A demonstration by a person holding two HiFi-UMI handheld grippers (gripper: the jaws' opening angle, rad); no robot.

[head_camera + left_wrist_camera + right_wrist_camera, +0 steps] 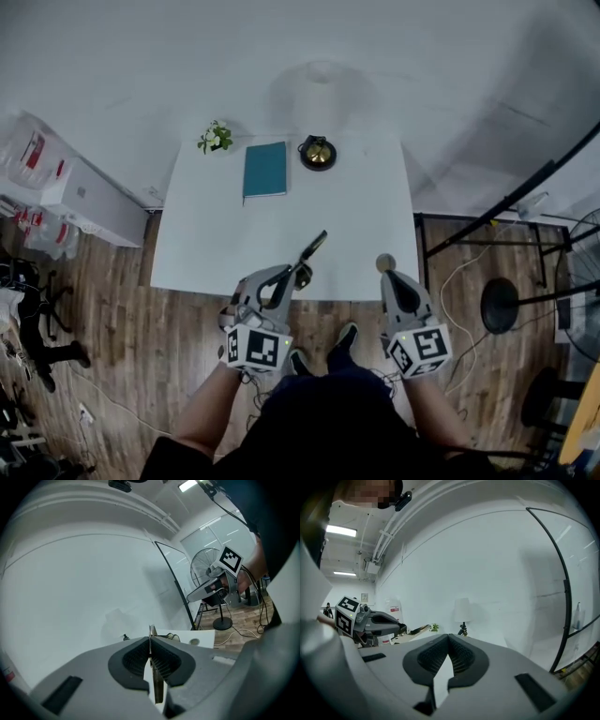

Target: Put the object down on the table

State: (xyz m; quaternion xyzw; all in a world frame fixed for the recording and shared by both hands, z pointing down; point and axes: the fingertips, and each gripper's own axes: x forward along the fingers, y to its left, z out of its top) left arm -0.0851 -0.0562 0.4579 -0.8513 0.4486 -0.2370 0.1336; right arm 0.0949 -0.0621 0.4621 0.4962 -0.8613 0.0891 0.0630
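No clear container on the white table [356,216]. The nearest thing to one is a small plant [215,138] with white flowers at the far left corner, pot not made out. Just right of it lies a teal book [265,169], then a round black-and-gold item [318,153], type unclear. A small round disc-like thing [385,262] sits at the near edge. The left gripper [296,273] has its jaws clamped together on a thin flat dark object [313,247], which sticks out past the fingertips, angled forward and to the right over the near part of the table. The head view shows the object's length and its place on the table side of the gripper but not the grip. The left gripper view shows the grip edge-on, a narrow strip pinched between the ribbed pads, with the right gripper in the background beside a floor fan [206,569]. The right gripper [388,276] is closed on nothing, with bare pads meeting, and is held at the near right edge just beside the round thing. Its view catches the left gripper side-on with the object held out level. Contact with the table cannot be told.
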